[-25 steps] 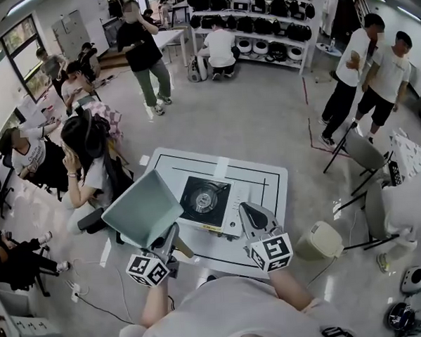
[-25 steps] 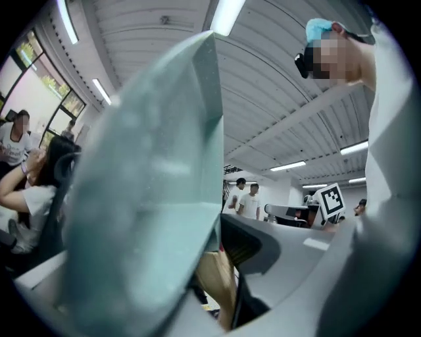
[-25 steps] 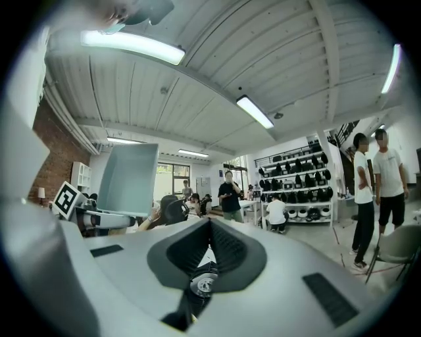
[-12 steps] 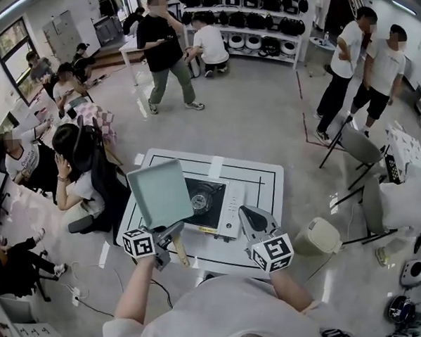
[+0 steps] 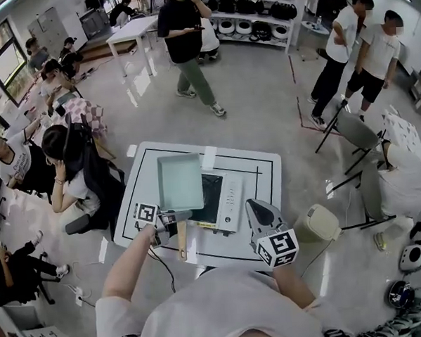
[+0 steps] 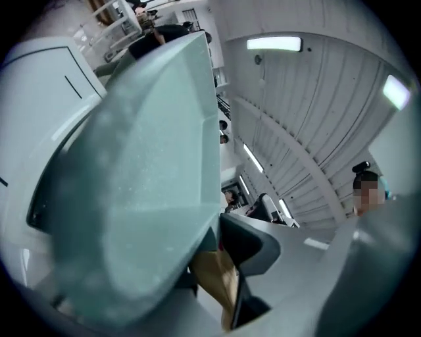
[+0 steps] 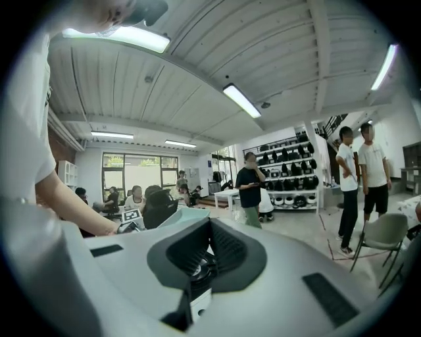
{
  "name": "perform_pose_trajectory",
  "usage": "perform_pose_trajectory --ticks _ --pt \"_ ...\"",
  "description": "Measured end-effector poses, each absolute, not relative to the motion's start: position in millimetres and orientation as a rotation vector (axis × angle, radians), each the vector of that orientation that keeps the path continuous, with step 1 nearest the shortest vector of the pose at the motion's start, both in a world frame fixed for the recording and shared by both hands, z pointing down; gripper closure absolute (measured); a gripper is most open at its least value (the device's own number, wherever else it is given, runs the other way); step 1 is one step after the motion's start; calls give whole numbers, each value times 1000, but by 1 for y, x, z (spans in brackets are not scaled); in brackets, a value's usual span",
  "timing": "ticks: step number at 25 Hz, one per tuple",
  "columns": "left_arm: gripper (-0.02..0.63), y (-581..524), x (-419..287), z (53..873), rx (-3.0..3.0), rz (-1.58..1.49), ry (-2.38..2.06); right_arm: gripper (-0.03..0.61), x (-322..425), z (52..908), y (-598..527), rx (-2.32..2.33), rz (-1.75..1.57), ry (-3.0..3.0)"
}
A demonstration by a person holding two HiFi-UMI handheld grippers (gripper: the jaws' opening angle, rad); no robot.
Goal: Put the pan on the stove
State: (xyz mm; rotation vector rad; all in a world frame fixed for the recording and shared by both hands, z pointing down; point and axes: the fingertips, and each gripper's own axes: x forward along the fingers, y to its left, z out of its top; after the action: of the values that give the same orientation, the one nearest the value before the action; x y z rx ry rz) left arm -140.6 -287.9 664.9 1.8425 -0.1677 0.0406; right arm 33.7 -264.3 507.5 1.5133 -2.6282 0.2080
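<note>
The pale green rectangular pan (image 5: 181, 181) lies flat over the left part of the portable stove (image 5: 225, 199) on the white table (image 5: 260, 170); I cannot tell whether it rests on the stove. My left gripper (image 5: 172, 221) is shut on its wooden handle (image 5: 181, 242). In the left gripper view the pan (image 6: 145, 191) fills the left side and the handle (image 6: 214, 283) sits between the jaws of my left gripper (image 6: 220, 263). My right gripper (image 5: 259, 214) hovers at the stove's right, jaws together, empty. In the right gripper view the right gripper (image 7: 197, 263) faces the stove (image 7: 200, 304), with the pan's rim (image 7: 187, 214) beyond.
A seated person with dark hair (image 5: 69, 164) is close to the table's left edge. A pale bin (image 5: 321, 229) and folding chairs (image 5: 357, 139) stand to the right. A person (image 5: 190, 45) walks beyond the table; others stand at the far right.
The pan, raised and tilted at the table's left before, has come down and rolled level over the stove. My left gripper moved with it; the right gripper shifted slightly.
</note>
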Motion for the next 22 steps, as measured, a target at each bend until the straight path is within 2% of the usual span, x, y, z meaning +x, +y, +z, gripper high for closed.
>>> perform_pose_trajectory --ticks 8,22 --pt "483 -293 -130 708 1769 220 -26 571 50 517 -269 1591 241 -2563" --pt "482 -283 -134 749 1568 280 93 571 48 523 -262 1560 215 -2586"
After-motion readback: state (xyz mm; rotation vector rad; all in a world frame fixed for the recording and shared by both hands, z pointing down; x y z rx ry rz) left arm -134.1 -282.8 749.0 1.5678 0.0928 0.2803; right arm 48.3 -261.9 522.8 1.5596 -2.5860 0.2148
